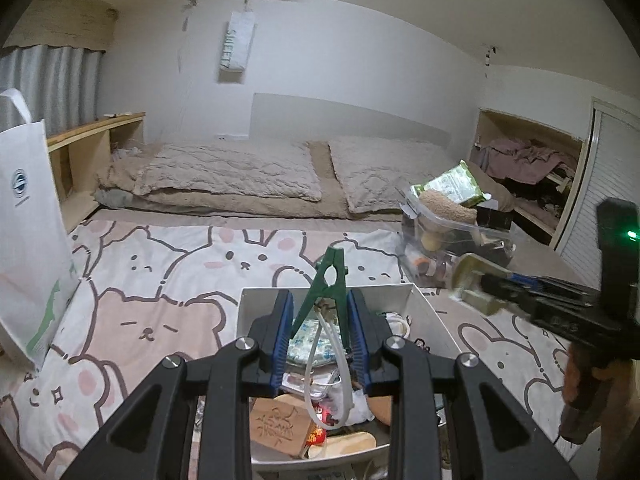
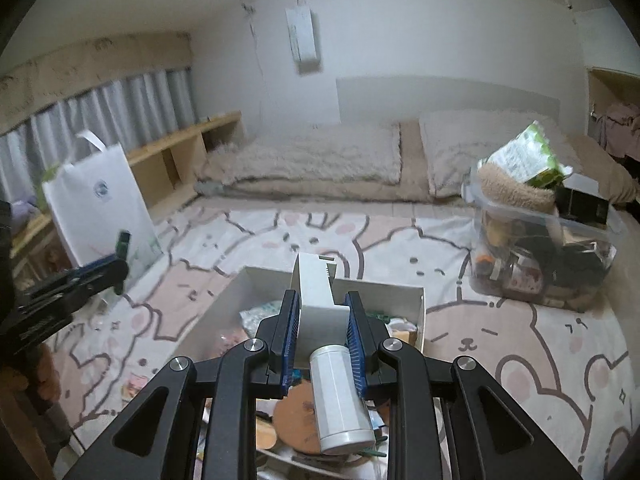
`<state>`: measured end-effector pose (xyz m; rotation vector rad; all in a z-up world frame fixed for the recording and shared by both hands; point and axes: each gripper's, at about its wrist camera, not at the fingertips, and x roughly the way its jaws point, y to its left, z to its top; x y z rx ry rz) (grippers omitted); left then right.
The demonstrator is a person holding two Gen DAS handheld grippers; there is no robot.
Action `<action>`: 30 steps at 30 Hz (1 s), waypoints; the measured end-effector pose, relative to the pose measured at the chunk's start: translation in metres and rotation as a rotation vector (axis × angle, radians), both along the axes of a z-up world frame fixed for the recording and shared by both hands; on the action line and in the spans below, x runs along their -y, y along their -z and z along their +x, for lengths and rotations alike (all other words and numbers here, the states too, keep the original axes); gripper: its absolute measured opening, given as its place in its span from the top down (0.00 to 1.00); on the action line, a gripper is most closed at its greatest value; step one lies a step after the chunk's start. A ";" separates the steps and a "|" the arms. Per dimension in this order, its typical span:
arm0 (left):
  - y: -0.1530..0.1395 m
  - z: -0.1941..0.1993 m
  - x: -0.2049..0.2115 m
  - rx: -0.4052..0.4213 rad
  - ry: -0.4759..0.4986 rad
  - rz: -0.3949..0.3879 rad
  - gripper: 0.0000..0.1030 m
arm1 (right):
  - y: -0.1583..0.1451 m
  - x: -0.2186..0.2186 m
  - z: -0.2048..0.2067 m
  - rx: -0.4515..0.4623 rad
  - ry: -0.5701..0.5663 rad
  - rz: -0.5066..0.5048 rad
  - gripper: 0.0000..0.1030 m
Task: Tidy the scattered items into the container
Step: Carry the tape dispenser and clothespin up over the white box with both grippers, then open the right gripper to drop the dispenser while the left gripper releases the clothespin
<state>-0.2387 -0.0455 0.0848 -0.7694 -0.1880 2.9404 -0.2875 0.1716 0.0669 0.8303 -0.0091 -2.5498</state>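
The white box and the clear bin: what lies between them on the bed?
Only bare cartoon bedsheet separates white box and clear bin, shown in the right wrist view.

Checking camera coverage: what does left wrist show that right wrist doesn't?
Left wrist only: the green plastic clothespin in full, clamped in the left gripper, a white cord hanging off it.

Right wrist only: the white and silver handheld device close up, clamped in the right gripper.

Both: white open box, clear lidless plastic bin, white paper bag.
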 end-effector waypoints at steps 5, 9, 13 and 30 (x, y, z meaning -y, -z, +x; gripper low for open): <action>0.009 -0.017 -0.008 0.032 0.033 -0.002 0.73 | 0.027 0.017 -0.040 0.116 0.028 0.033 0.77; 0.019 -0.028 -0.015 0.055 0.066 -0.003 0.73 | 0.051 0.028 -0.069 0.195 0.055 0.039 0.77; 0.032 -0.038 -0.020 0.084 0.082 -0.017 0.73 | 0.072 0.035 -0.090 0.252 0.080 0.038 0.77; 0.078 -0.065 -0.030 0.190 0.109 -0.004 0.73 | 0.082 0.026 -0.100 0.250 0.048 -0.058 0.14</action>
